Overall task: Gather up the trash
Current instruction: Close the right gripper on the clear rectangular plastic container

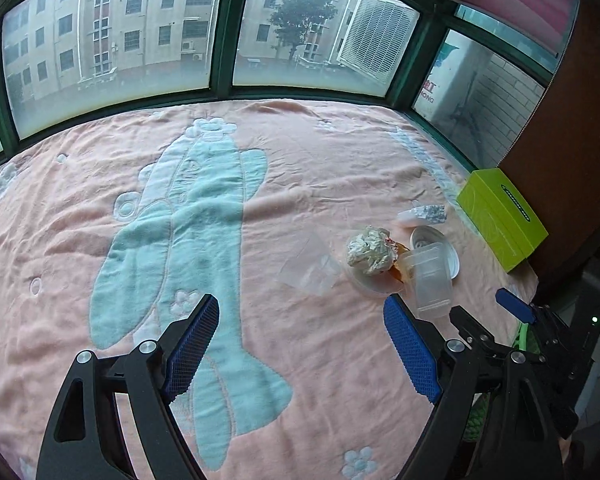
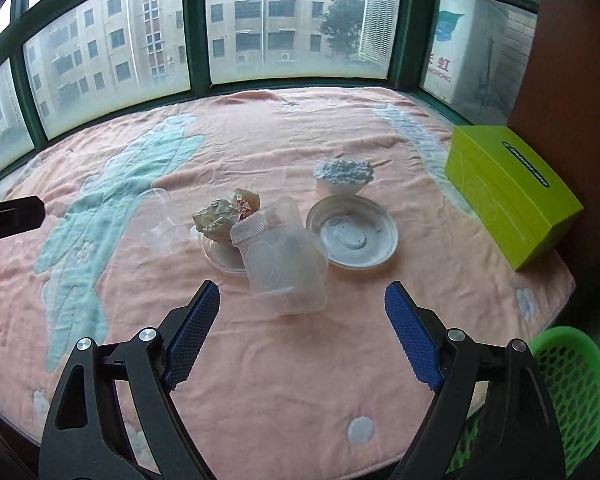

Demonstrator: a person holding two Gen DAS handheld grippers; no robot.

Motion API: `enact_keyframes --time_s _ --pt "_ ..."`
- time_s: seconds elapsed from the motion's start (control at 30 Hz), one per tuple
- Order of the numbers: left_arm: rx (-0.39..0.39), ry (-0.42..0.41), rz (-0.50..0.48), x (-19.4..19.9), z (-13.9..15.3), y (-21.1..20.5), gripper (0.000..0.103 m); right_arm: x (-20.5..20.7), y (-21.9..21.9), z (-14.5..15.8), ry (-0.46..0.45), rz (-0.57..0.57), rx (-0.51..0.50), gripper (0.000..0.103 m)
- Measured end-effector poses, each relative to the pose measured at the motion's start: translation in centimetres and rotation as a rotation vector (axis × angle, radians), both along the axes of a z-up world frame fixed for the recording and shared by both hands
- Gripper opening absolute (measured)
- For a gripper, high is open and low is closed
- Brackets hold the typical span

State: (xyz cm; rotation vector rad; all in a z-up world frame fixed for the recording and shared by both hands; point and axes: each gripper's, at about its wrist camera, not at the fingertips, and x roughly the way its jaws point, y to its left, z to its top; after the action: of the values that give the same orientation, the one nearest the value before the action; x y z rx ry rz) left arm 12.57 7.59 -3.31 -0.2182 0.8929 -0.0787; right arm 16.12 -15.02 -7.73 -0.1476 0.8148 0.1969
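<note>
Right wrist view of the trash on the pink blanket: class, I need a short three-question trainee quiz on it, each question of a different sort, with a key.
1. True or false: the right tongs are shut on the clear plastic jar.
2. Which lies nearest the green tissue box? A) white round lid B) crumpled paper wad C) clear plastic bag
3. Fill in: the green mesh basket sits off the blanket's ____ edge.

Key: 1 false, both tongs are open and empty, left tongs too. 2 A. 3 right.

one crumpled paper wad, one clear jar, one white lid, one green tissue box, one green basket
</note>
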Motion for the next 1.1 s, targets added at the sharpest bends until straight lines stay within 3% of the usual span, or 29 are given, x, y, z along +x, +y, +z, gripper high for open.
enact_keyframes --time_s 0.3,0.47,0.63,1.1 --pt "-0.008 0.018 0.019 0.4 -1.1 2.1 0.081 3.0 2.6 -3.3 0.010 -0.002 -0.149 0.081" --pt "0.013 0.045 -0.001 1.4 -2.4 1.8 0.081 3.9 2.9 -4.5 0.034 -0.008 -0.191 0.066" --pt "0.037 0.067 -0.054 2.9 -3.9 0.2 0.081 3.9 2.2 -4.2 0.046 -0.010 -0.148 0.055" --pt "0.202 0.108 -0.159 8.0 -8.6 -3.9 0.081 2.1 -0.8 -0.1 0.036 -0.001 0.038 0.049"
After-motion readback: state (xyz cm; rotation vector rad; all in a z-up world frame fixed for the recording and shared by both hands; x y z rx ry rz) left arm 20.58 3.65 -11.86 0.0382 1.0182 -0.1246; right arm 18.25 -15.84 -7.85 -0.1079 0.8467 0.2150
